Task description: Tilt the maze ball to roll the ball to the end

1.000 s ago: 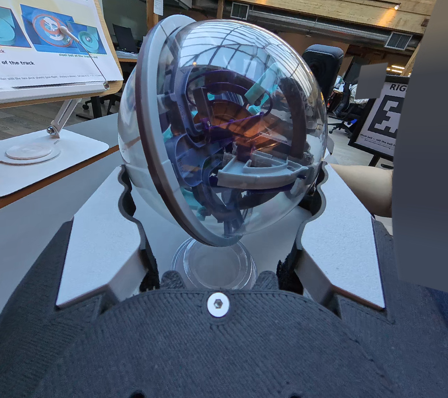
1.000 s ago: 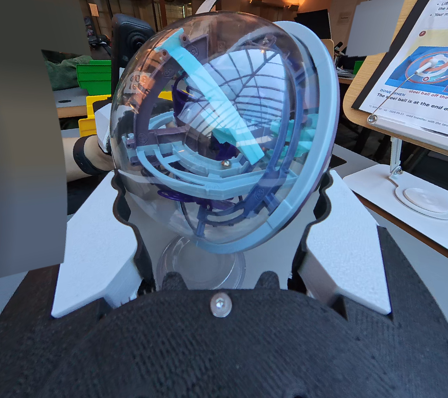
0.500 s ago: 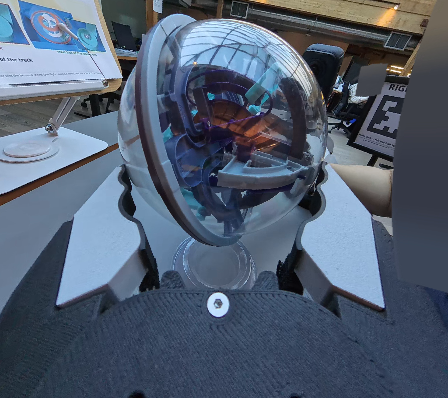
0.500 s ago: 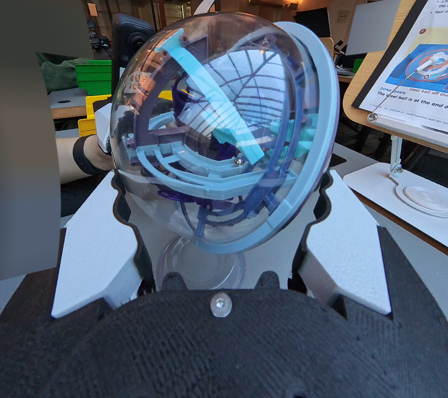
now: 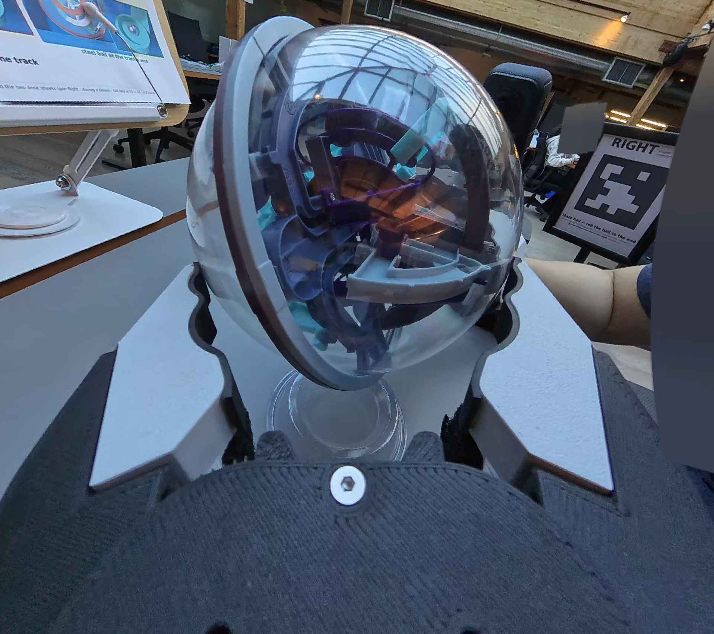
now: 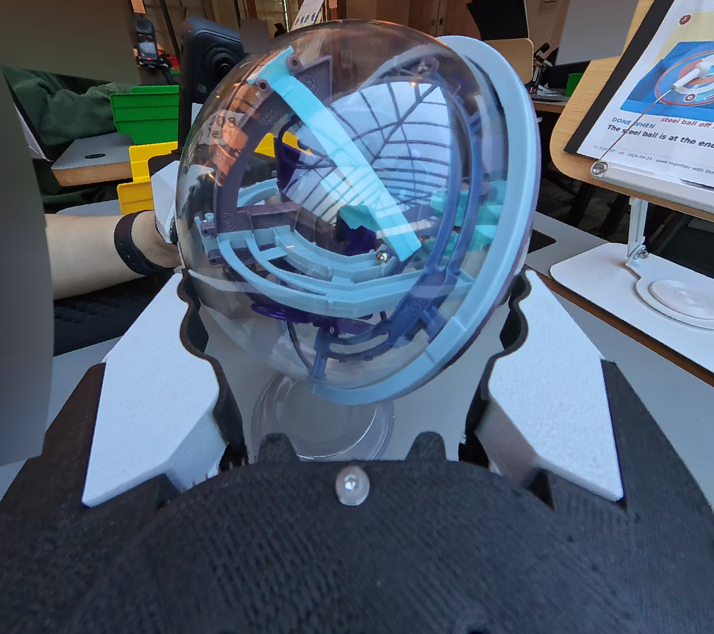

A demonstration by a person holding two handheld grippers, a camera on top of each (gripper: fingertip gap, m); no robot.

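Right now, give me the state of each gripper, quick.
Left gripper: shut on the maze ball, fingers pressing both sides.
Right gripper: shut on the same maze ball, from the opposite side.

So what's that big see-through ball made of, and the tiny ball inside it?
The maze ball looks like clear glossy plastic: its shell mirrors the skylight, and matte coloured plastic tracks show through. The small ball looks like polished metal, probably steel, judging by its bright silvery glint.

Tilted instruction sheet (image 5: 73, 9) on a white stand (image 5: 58, 214) at ten o'clock, marker sign (image 5: 614, 198) at three, green bins (image 6: 143, 109) and yellow bins (image 6: 139, 171) behind.
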